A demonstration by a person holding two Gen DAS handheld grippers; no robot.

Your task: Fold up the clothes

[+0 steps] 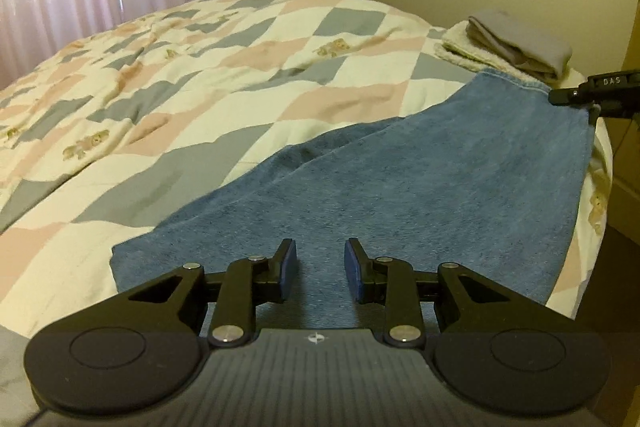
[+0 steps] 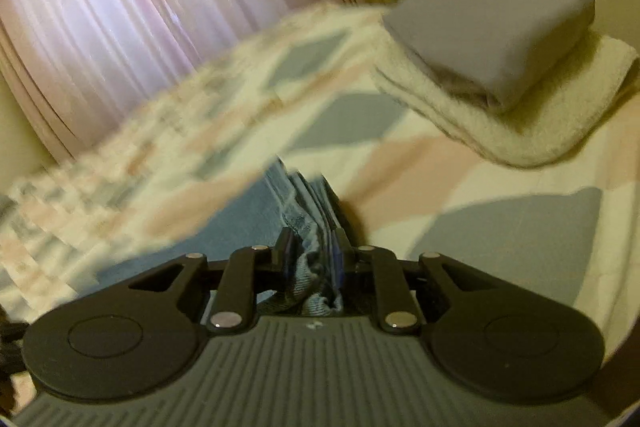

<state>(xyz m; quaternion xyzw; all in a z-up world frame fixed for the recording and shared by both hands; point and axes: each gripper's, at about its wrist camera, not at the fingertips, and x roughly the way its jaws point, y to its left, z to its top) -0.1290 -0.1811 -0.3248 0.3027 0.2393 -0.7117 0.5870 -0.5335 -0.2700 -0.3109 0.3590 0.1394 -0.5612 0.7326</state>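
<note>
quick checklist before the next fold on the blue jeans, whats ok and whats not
1. Right gripper has hold of the blue jeans: ok, bunched denim is pinched between its pads.
2. Left gripper has hold of the jeans: not ok, its jaws stand apart over the denim with nothing pinched.
3. Jeans lie flat on the quilt: mostly ok, one long crease runs through the middle.
4. Folded stack clear of the jeans: not ok, the cream towel with the grey garment on top sits right at the far hem.
5. Room on the quilt to fold toward: ok, the left side is bare.
6. Near end of the jeans: cannot tell, hidden under the left gripper.
</note>
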